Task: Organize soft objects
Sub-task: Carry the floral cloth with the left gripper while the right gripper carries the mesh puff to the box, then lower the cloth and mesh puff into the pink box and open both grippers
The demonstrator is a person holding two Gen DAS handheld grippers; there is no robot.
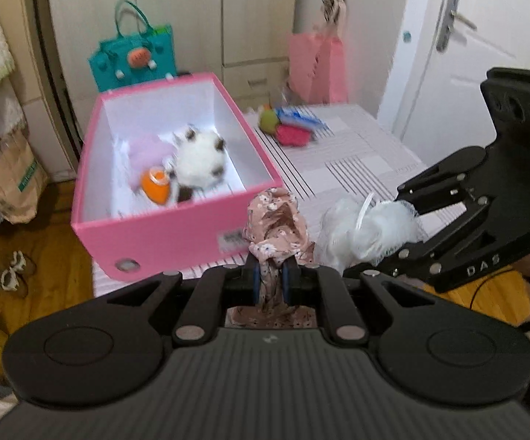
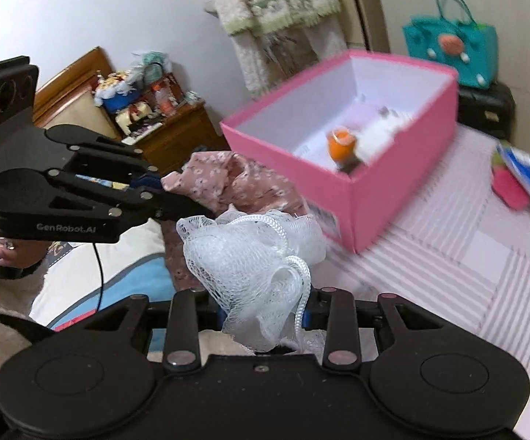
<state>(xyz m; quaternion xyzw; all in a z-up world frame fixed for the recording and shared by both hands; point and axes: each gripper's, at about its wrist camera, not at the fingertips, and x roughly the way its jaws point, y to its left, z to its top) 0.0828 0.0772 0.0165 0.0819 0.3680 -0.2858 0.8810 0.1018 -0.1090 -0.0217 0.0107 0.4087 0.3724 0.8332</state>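
So the left gripper [image 1: 272, 281] was clamped tight on the floral cloth [image 1: 278, 220], near the pink box [image 1: 162, 236]. Right gripper [image 2: 265, 315] gripped the white mesh pouf [image 2: 243, 256] beside it, both above the striped bed [image 2: 448, 256].

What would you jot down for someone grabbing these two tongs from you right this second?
Left tongs: shut on the pink floral cloth, lifted off the bed.
Right tongs: clamped on the white mesh bath pouf, also lifted.
Pink box sits on the striped bed; already inside are a white plush toy and an orange toy.
Left to do: drop both held items into the box, then collect the small pile farther back on the bed.
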